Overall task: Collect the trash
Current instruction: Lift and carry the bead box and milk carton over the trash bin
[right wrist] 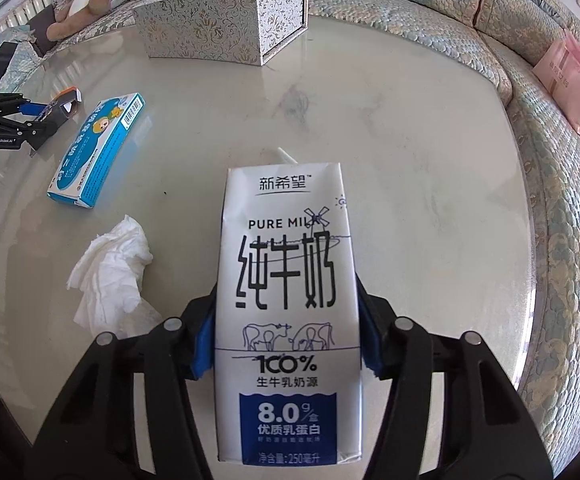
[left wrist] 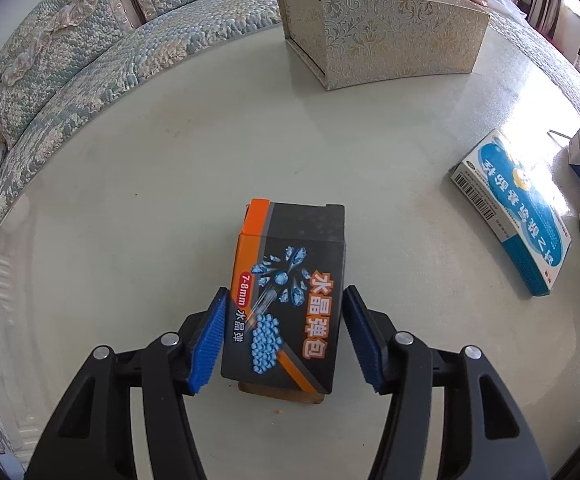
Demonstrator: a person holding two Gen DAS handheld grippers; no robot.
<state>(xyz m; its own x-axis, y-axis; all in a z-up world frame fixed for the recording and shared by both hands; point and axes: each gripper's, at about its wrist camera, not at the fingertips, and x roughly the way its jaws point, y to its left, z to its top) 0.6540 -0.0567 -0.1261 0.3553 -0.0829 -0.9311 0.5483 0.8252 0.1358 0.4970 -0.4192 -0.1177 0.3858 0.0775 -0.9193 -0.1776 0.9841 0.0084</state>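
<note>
Milk carton (right wrist: 288, 312): pinched between right gripper (right wrist: 286, 334) pads
Black-orange box (left wrist: 286, 300): between spread left gripper (left wrist: 284, 338) fingers, right pad clear

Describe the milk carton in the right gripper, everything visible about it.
The milk carton is a tall white paperboard box with black Chinese lettering, "PURE MILK", a windmill and cow line drawing, and a blue band near its bottom reading 8.0g and 250. A white straw pokes out beyond its top. It lies lengthwise between the right gripper fingers, blue pads pressing both sides, above the table.
</note>
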